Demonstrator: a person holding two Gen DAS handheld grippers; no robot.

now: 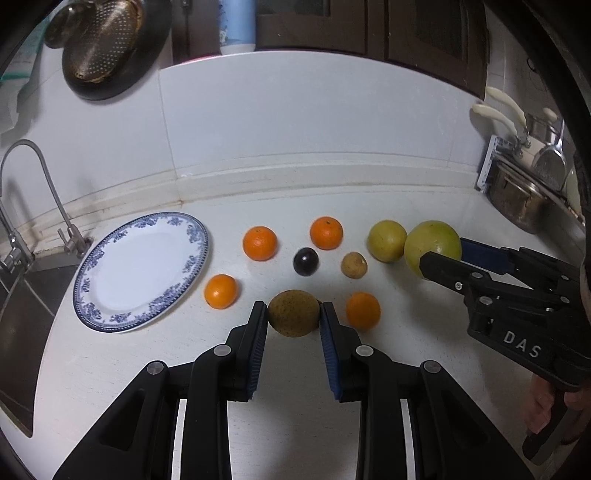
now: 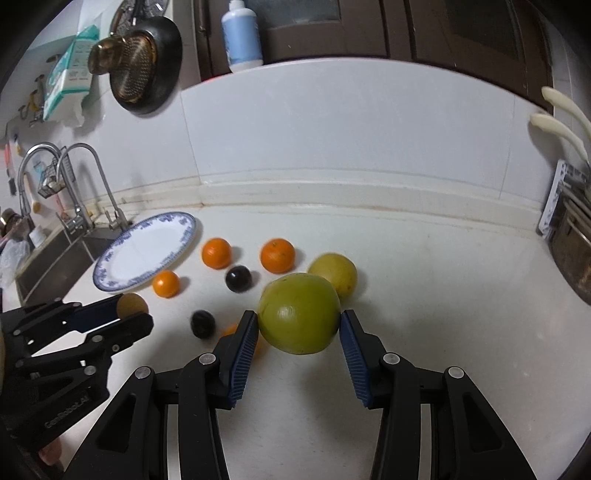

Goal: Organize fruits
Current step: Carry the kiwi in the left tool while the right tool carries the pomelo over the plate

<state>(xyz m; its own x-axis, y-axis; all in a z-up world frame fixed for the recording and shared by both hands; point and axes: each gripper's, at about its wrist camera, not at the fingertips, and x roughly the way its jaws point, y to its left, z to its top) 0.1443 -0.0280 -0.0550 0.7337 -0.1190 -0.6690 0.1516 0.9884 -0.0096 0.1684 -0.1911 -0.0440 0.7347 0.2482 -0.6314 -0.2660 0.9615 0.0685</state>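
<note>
My left gripper (image 1: 293, 314) is shut on a brown speckled fruit (image 1: 293, 313), also seen in the right wrist view (image 2: 133, 304). My right gripper (image 2: 298, 325) is shut on a large green fruit (image 2: 299, 318), seen from the left wrist too (image 1: 432, 247). A second yellow-green fruit (image 1: 386, 240) lies beside it. Several oranges (image 1: 259, 243) lie on the white counter, with a dark plum (image 1: 306, 261) and a small brown fruit (image 1: 354, 264) among them. A blue-rimmed white plate (image 1: 110, 306) lies empty at the left.
A sink (image 1: 22, 295) with taps (image 2: 79, 221) is at the far left past the plate. Pots and a rack (image 1: 524, 199) stand at the right. A pan with a strainer (image 2: 147, 70) hangs on the tiled wall. A blue bottle (image 2: 242, 35) stands behind.
</note>
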